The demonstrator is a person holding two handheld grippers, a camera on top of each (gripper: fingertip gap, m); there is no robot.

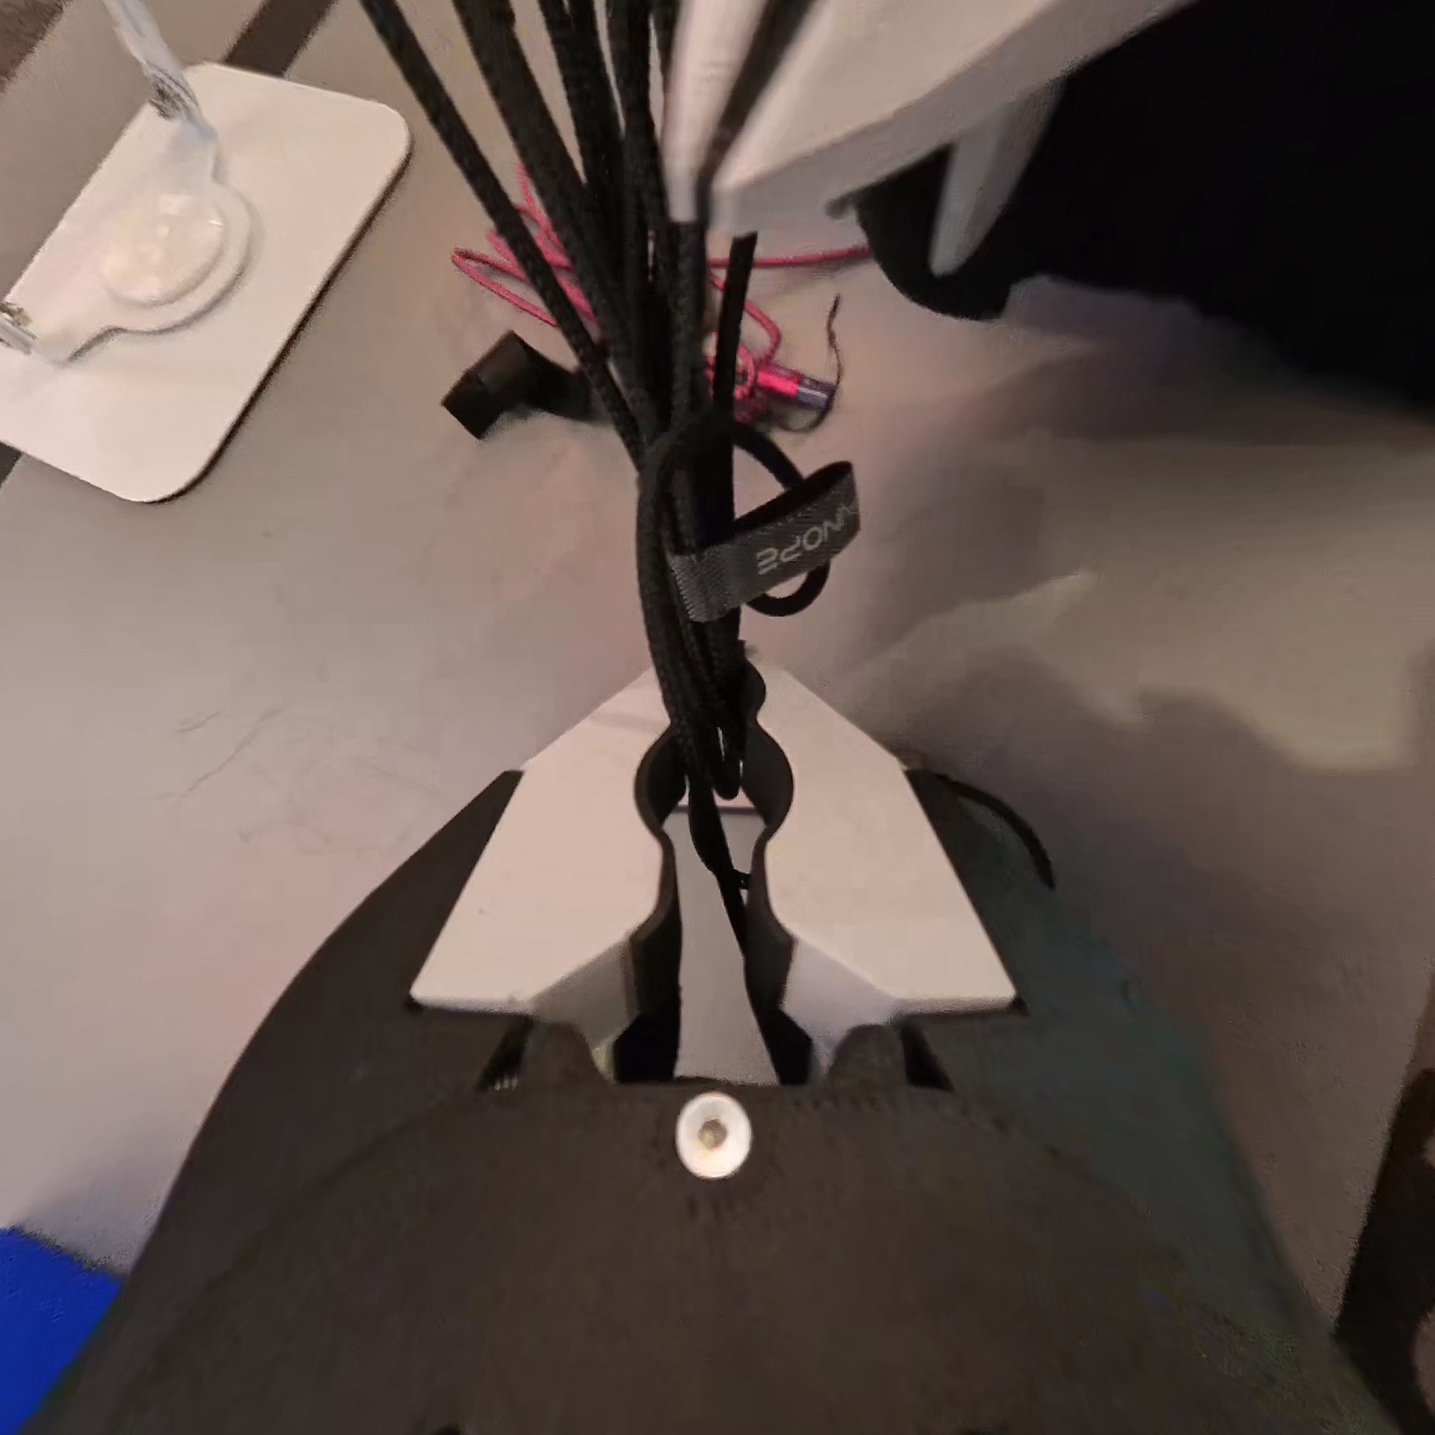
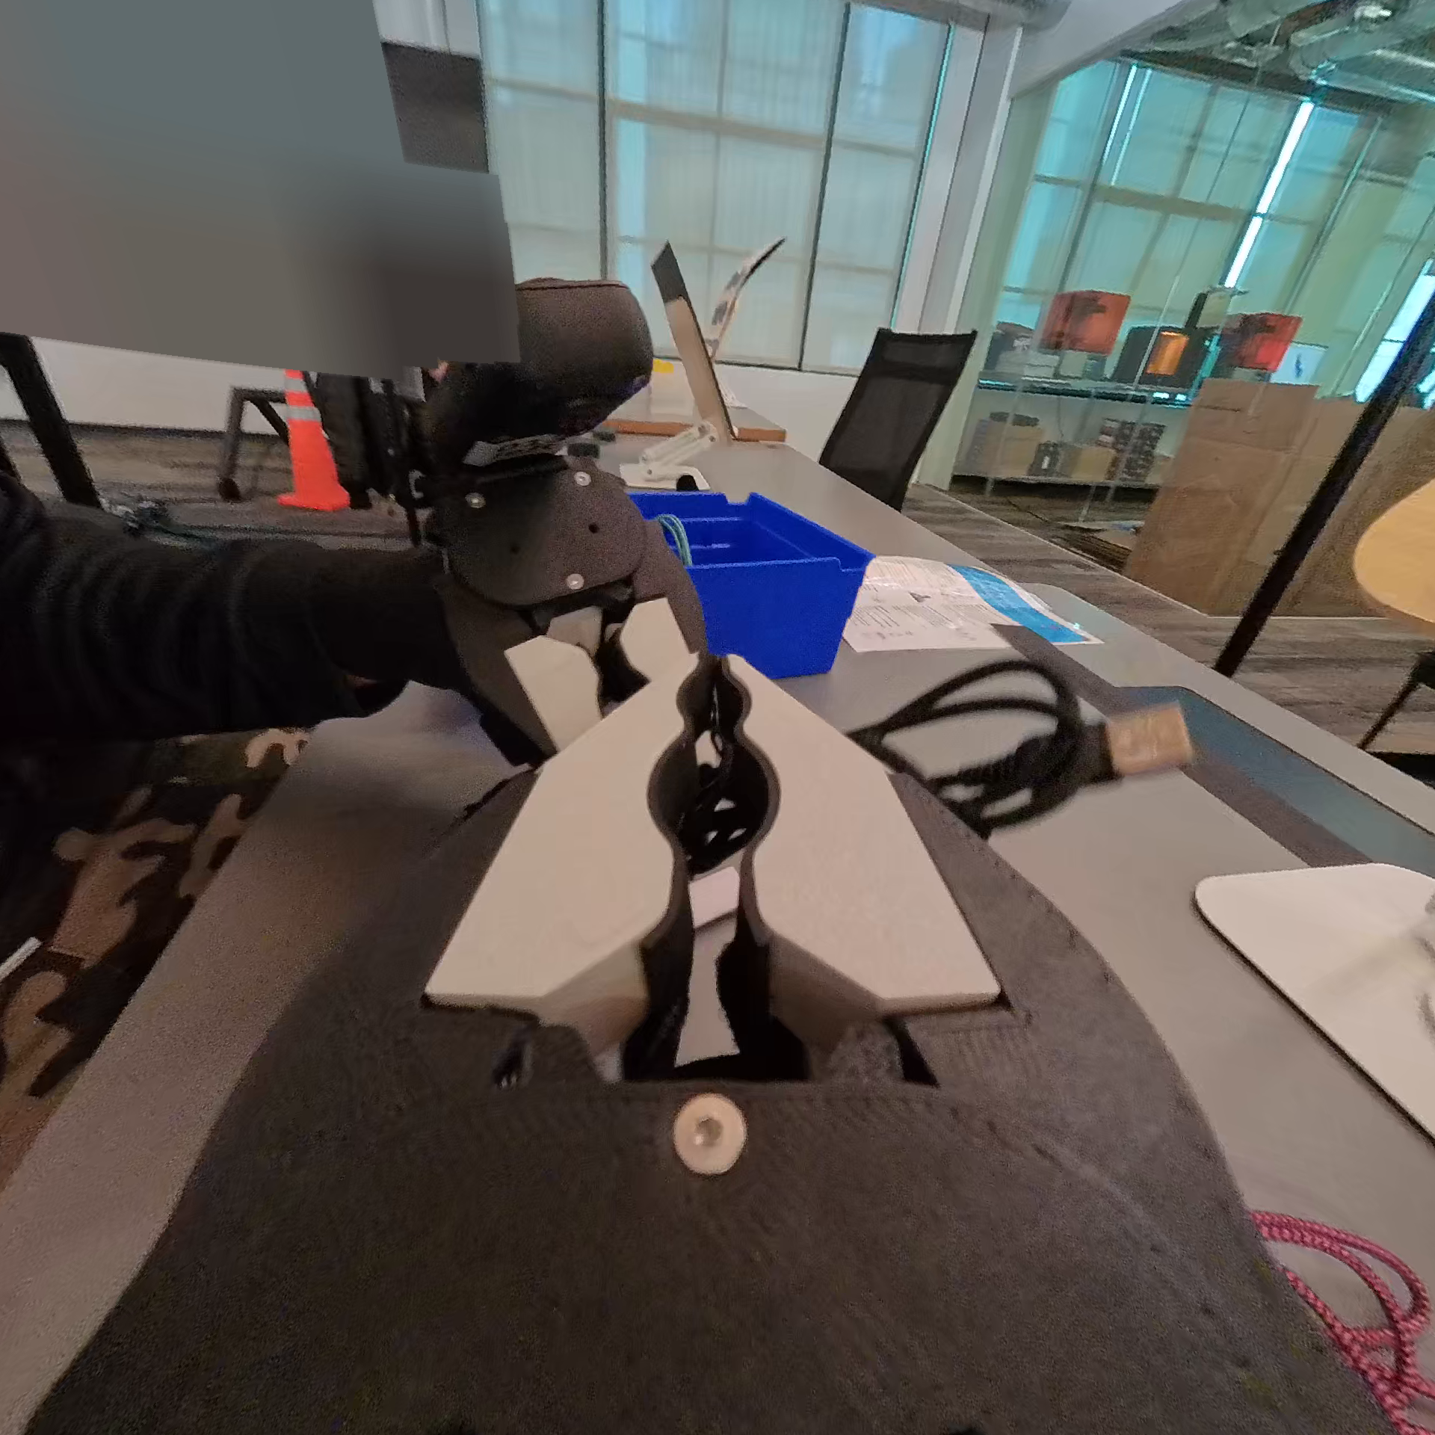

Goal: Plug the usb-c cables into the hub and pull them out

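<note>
The upper ends of the black cable bundle (image 1: 668,543) are cut off by the top edge; the metal plug (image 2: 1149,741) is blurred.

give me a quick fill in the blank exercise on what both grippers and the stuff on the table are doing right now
1. The left gripper is shut on a bundle of ____ braided cables.
2. The strap looped around that bundle is ____ in colour.
3. Behind the left gripper in the right wrist view, the plastic bin on the table is ____.
4. The loose cable lying near the white stand base is ____.

Missing words: black; grey; blue; pink
</note>
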